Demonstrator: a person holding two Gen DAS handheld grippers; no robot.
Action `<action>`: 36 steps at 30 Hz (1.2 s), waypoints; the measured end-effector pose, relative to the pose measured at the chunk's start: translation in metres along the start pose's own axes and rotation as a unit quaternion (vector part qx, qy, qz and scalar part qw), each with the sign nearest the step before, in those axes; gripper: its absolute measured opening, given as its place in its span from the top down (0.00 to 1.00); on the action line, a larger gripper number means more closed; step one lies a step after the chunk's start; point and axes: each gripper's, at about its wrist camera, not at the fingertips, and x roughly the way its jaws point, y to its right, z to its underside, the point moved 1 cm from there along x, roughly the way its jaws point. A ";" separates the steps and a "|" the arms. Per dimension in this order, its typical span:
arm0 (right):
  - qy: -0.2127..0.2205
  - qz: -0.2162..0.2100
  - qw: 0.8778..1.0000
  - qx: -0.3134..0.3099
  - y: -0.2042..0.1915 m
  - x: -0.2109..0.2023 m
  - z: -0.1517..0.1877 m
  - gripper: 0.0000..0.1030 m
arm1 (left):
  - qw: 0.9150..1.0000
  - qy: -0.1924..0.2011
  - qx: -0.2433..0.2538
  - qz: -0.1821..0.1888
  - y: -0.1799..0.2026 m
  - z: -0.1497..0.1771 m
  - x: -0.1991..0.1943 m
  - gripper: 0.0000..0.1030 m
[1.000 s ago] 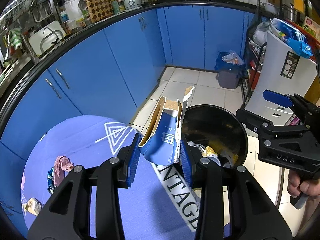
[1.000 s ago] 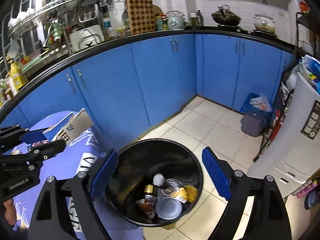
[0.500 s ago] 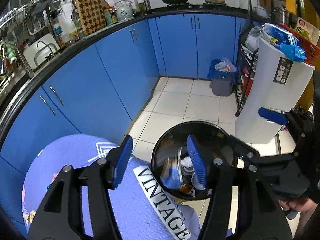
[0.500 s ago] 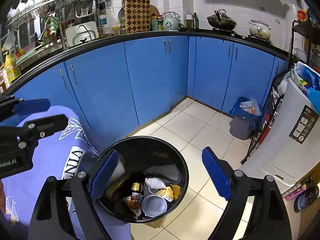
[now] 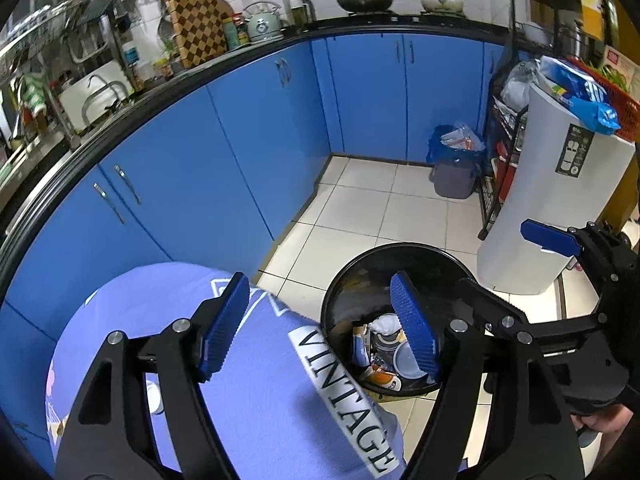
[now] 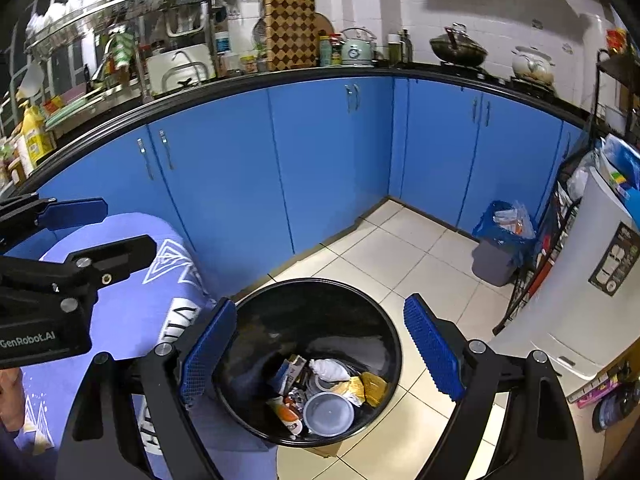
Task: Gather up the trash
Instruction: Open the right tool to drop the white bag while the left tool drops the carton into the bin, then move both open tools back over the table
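Note:
My left gripper [image 5: 320, 324] hangs over the near rim of the round black bin [image 5: 400, 245]. Its jaws are opening and nothing is between them. The torn blue and white carton [image 5: 359, 350] lies inside the bin among cups, lids and wrappers; the right wrist view shows the carton [image 6: 285, 372] there too. My right gripper [image 6: 320, 320] stands open and empty above the bin [image 6: 316, 281]. Each gripper also shows in the other's view: the right gripper [image 5: 492, 256] at the right, the left gripper [image 6: 130, 222] at the left.
A table with a purple "VINTAGE" cloth [image 5: 260, 400] touches the bin's left side, with a small white scrap [image 5: 154, 396] on it. Blue cabinets [image 5: 240, 160] curve behind. A grey bin with a blue bag [image 5: 454, 168] and a white appliance [image 5: 560, 200] stand on the tiled floor.
The blue carton was gripped in my left jaws a second ago. The jaws spread, and it dropped into the black bin. The right gripper stayed open beside the bin.

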 end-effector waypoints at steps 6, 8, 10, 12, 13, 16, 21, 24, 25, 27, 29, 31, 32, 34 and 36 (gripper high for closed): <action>0.005 -0.013 0.999 -0.031 -0.032 -0.007 -0.007 0.19 | 1.000 0.008 -0.023 -0.011 -0.024 0.007 -0.017 0.29; 0.008 -0.017 0.999 -0.040 -0.043 -0.010 -0.009 0.19 | 0.999 0.013 -0.033 -0.015 -0.035 0.011 -0.025 0.29; 0.012 -0.022 0.998 -0.053 -0.056 -0.016 -0.012 0.19 | 0.999 0.019 -0.043 -0.019 -0.046 0.015 -0.034 0.29; 0.018 -0.027 0.997 -0.065 -0.070 -0.021 -0.015 0.19 | 0.998 0.023 -0.054 -0.023 -0.057 0.020 -0.042 0.29; 0.020 -0.030 0.997 -0.070 -0.077 -0.024 -0.016 0.19 | 0.998 0.025 -0.060 -0.024 -0.063 0.023 -0.047 0.29; 0.027 -0.041 0.995 -0.090 -0.100 -0.032 -0.018 0.19 | 0.996 0.031 -0.074 -0.029 -0.076 0.031 -0.059 0.29; 0.032 -0.060 0.990 -0.120 -0.139 -0.043 -0.019 0.19 | 0.993 0.038 -0.103 -0.040 -0.107 0.050 -0.081 0.29; 0.032 -0.070 0.987 -0.139 -0.162 -0.047 -0.017 0.19 | 0.991 0.038 -0.121 -0.046 -0.125 0.064 -0.092 0.29; 0.031 -0.074 0.986 -0.146 -0.171 -0.049 -0.016 0.19 | 0.990 0.038 -0.125 -0.049 -0.130 0.068 -0.095 0.29; 0.030 -0.080 0.984 -0.158 -0.185 -0.050 -0.014 0.19 | 0.988 0.039 -0.139 -0.055 -0.144 0.078 -0.104 0.29; 0.027 -0.087 0.981 -0.171 -0.202 -0.052 -0.013 0.19 | 0.986 0.041 -0.151 -0.059 -0.155 0.088 -0.111 0.29; 0.026 -0.090 0.979 -0.181 -0.213 -0.053 -0.011 0.19 | 0.984 0.043 -0.160 -0.066 -0.167 0.098 -0.119 0.29; 0.025 -0.092 0.978 -0.185 -0.219 -0.054 -0.011 0.19 | 0.983 0.044 -0.162 -0.069 -0.171 0.101 -0.121 0.29; 0.022 -0.099 0.977 -0.190 -0.231 -0.053 -0.010 0.19 | 0.982 0.044 -0.169 -0.075 -0.181 0.109 -0.126 0.29; 0.014 -0.108 0.976 -0.190 -0.241 -0.050 -0.008 0.19 | 0.980 0.044 -0.179 -0.081 -0.193 0.118 -0.130 0.29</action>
